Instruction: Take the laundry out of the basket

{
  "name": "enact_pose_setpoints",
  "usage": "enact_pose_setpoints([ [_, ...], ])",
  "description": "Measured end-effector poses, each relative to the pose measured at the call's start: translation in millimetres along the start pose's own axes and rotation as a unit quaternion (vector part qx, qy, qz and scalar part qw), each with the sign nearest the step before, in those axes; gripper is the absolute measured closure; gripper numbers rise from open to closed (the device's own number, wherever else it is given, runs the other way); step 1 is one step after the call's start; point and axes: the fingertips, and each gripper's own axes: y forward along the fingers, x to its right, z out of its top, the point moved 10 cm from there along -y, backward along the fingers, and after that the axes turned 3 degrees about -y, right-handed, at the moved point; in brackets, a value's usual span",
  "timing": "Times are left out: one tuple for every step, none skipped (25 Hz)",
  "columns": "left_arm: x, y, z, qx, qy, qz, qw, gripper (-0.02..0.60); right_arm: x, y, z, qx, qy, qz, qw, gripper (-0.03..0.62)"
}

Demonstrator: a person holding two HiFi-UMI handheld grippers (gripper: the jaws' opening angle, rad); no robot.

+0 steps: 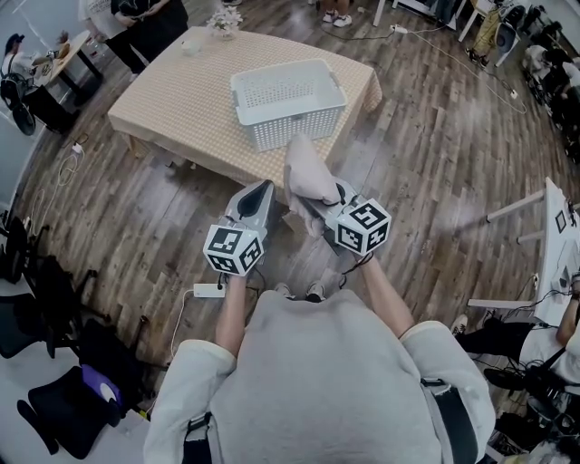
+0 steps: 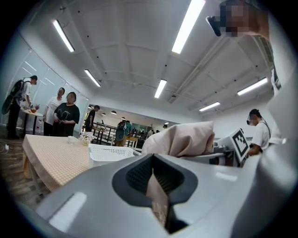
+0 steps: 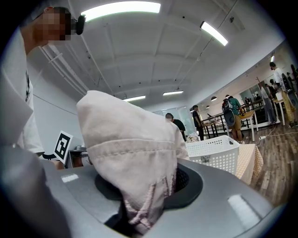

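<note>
A beige-pink cloth point(image 1: 308, 172) sticks up from my right gripper point(image 1: 314, 203), which is shut on its lower end; in the right gripper view the bunched cloth point(image 3: 130, 148) fills the space between the jaws of that gripper point(image 3: 144, 209). The white plastic laundry basket point(image 1: 288, 101) stands on the table point(image 1: 172, 104) ahead, and no laundry shows in it. My left gripper point(image 1: 261, 190) is held beside the right one, apart from the cloth, with its jaws drawn together to a thin slit and nothing seen between them. From the left gripper point(image 2: 156, 186) the cloth point(image 2: 181, 139) shows to the right.
The table has a checked beige cover and a small flower vase point(image 1: 224, 23) at its far edge. A white power strip point(image 1: 208, 290) lies on the wooden floor by my feet. Black chairs point(image 1: 54, 317) stand at the left, several people at the back, and a white desk point(image 1: 557, 245) at the right.
</note>
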Motion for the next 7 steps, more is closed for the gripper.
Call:
enact_pose_setpoints([
  [-0.5,-0.5,0.0,0.0,0.0,-0.001,1.0,0.571,-0.9,0.9,0.0,0.001,0.0,0.0,1.0,0.43],
  [-1.0,-1.1,-0.2,0.0,-0.001,-0.002,1.0,0.571,-2.0,2.0,0.1,0.001,0.0,0.001,1.0,0.43],
  [-1.7,-1.6,-0.5,-0.001,0.0,-0.002,1.0,0.571,-3.1,3.3,0.0,0.001,-0.001,0.001,1.0,0.428],
  [-2.5,-1.9,-0.9,-0.001,0.0,-0.003,1.0,0.571,-4.0,4.6,-0.2,0.0,-0.003,0.001,1.0,0.43],
  [-3.4,-2.1,-1.3,-0.001,0.0,-0.004,1.0,0.571,-4.5,5.8,-0.5,-0.001,-0.005,0.001,1.0,0.43],
  [-4.2,-2.0,-1.8,-0.001,0.001,-0.004,1.0,0.571,-4.9,6.8,-0.9,-0.001,-0.007,0.001,1.0,0.429],
  [-5.0,-2.0,-2.2,-0.001,0.001,-0.005,1.0,0.571,-5.1,7.7,-1.4,-0.002,-0.008,0.001,1.0,0.429],
])
